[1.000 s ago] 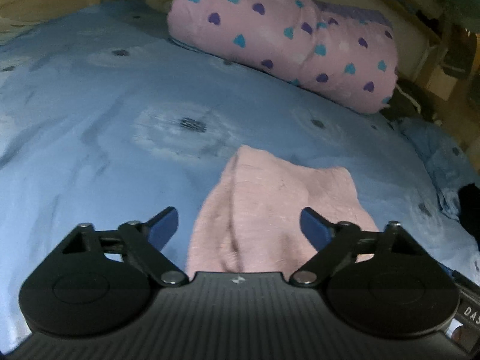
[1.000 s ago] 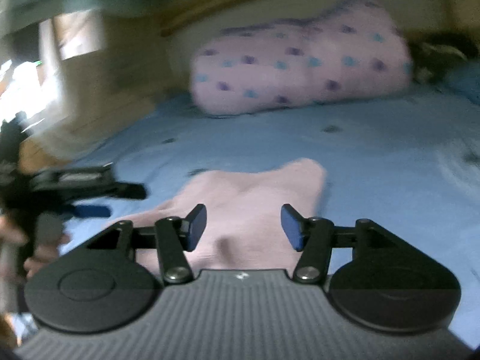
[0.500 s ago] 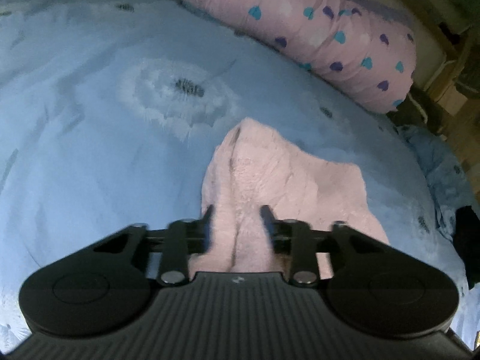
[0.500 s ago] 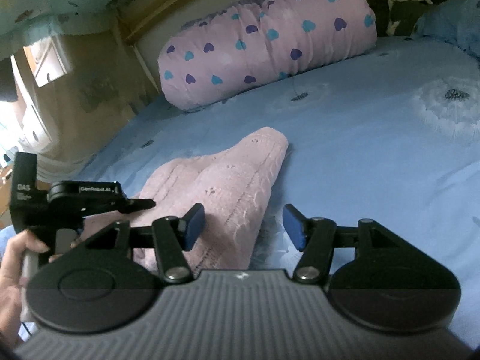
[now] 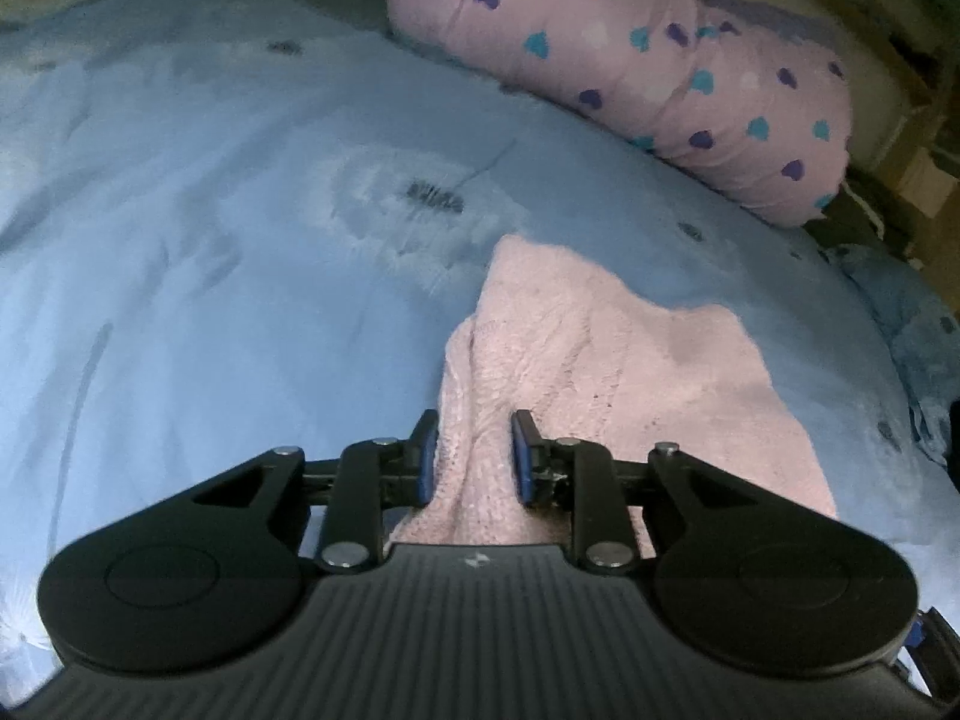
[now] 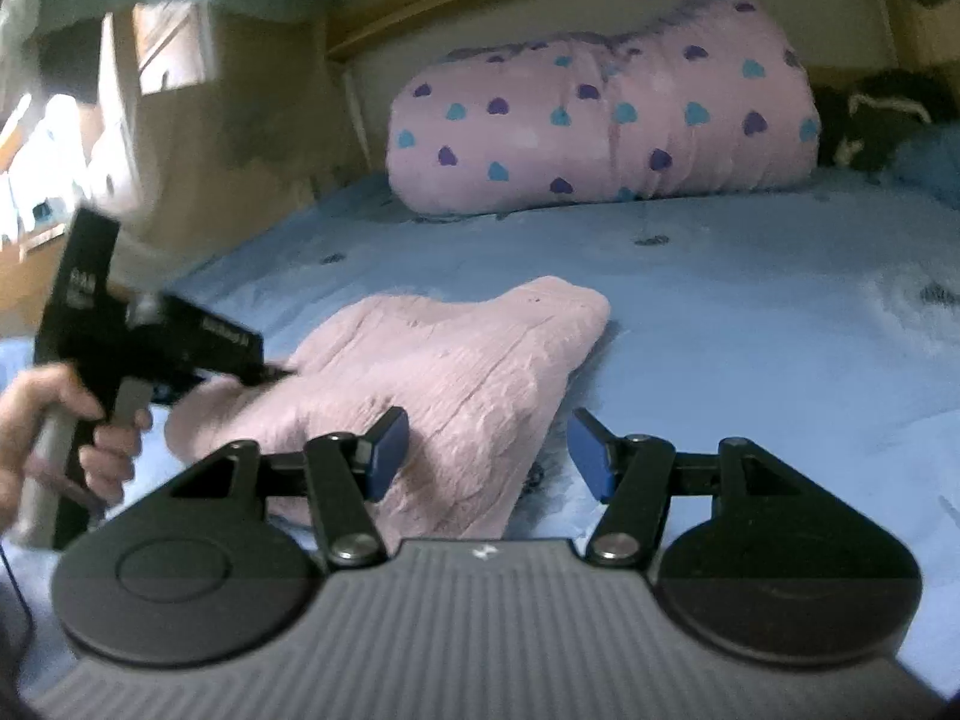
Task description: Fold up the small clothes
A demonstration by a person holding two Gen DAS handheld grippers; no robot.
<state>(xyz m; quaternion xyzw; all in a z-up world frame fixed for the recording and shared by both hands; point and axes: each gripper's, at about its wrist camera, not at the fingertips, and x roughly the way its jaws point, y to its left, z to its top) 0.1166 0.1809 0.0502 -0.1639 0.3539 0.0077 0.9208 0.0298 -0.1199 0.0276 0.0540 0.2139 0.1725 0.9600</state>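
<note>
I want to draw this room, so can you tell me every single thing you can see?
knit garment: one, pale pink, lying rumpled on the sheet, near edge pinched.
sheet: one, light blue with dandelion prints, covering the bed.
bolster: one, pink with purple and teal hearts, at the bed's far end.
dark cloth: one, black with white cord, beside the bolster.
bed frame: wooden, behind the bolster.
left hand-held gripper: black with blue pads, shut on the garment.
right hand-held gripper: black with blue pads, open over the garment's edge.
hand: one, gripping the left gripper's handle.
</note>
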